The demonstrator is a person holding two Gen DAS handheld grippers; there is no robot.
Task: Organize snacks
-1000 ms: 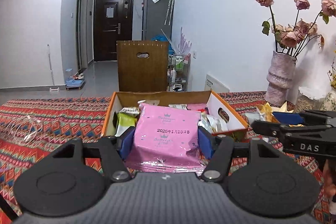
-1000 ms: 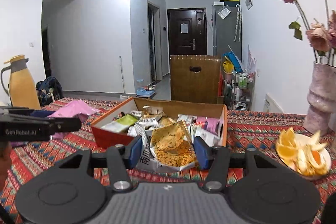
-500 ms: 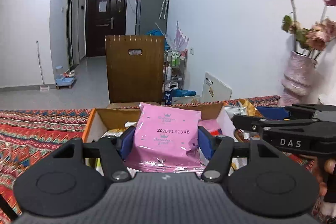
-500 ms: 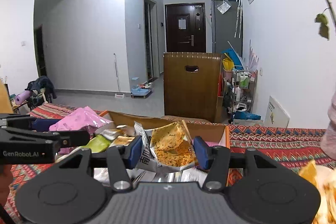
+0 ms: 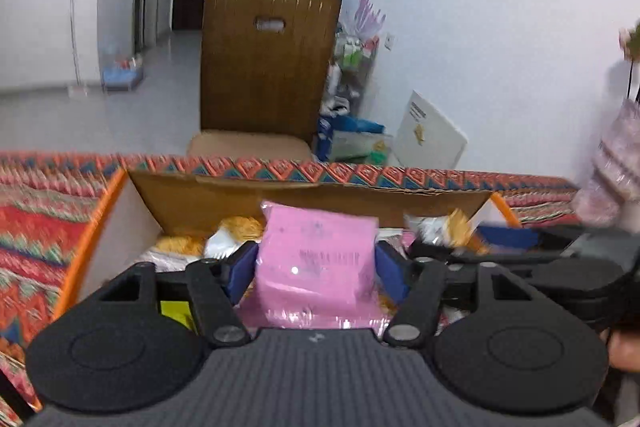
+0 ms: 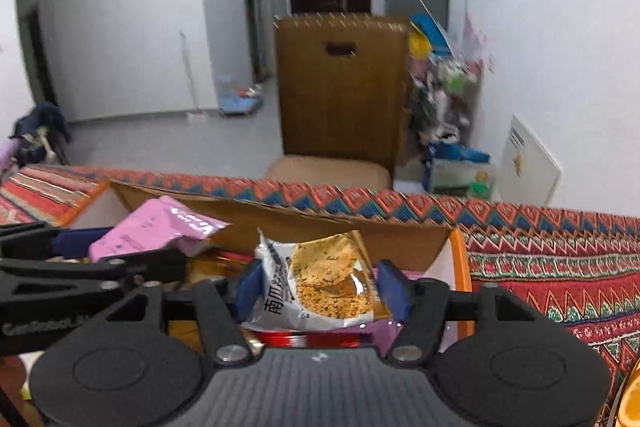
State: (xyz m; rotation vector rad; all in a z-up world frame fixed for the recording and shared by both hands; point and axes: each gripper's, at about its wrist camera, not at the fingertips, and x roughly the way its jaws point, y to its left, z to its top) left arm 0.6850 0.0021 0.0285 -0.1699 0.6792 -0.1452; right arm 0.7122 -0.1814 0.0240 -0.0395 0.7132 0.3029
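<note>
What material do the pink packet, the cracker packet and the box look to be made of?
Pink packet: likely plastic film, fairly matte with some sheen; glints show near its lower edge.
Cracker packet: glossy plastic film, probably with a clear window showing the crackers.
Box: cardboard, matte brown inside, with a bent raw top edge and orange outer rim.

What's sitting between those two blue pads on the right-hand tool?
A crisp snack packet, over the cardboard box, between the opening right gripper pads; right wrist view.
</note>
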